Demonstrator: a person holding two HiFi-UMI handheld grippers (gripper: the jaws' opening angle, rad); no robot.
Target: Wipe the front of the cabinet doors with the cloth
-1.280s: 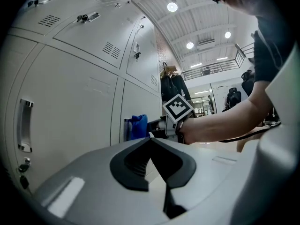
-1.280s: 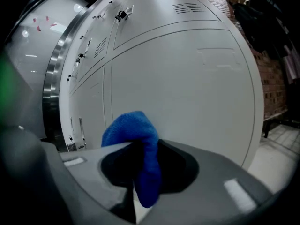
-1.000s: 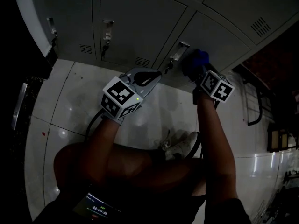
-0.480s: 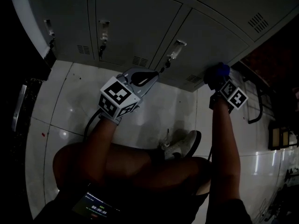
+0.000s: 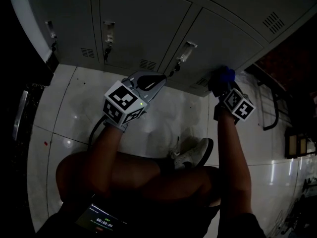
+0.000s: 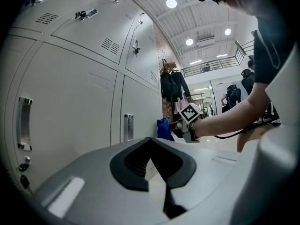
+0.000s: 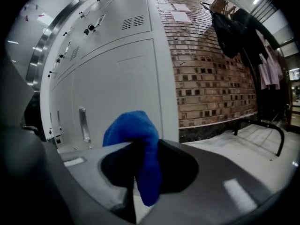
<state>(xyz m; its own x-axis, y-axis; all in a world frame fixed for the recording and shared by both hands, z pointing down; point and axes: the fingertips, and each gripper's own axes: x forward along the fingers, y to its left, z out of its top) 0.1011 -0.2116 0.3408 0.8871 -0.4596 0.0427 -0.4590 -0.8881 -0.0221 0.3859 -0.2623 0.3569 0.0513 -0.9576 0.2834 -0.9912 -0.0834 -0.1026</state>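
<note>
Grey cabinet doors (image 5: pixel 143 24); right tongs (image 5: pixel 220 82) clench cloth (image 7: pixel 133 130) hanging lengthwise down; left tongs (image 5: pixel 158 79) closed.

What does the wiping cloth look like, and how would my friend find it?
Find the row of grey cabinet doors, then go to its right end, low by the floor. There the right gripper pinches the cloth in its fingers. It is the only bright blue, soft thing; its neighbours are grey metal.
</note>
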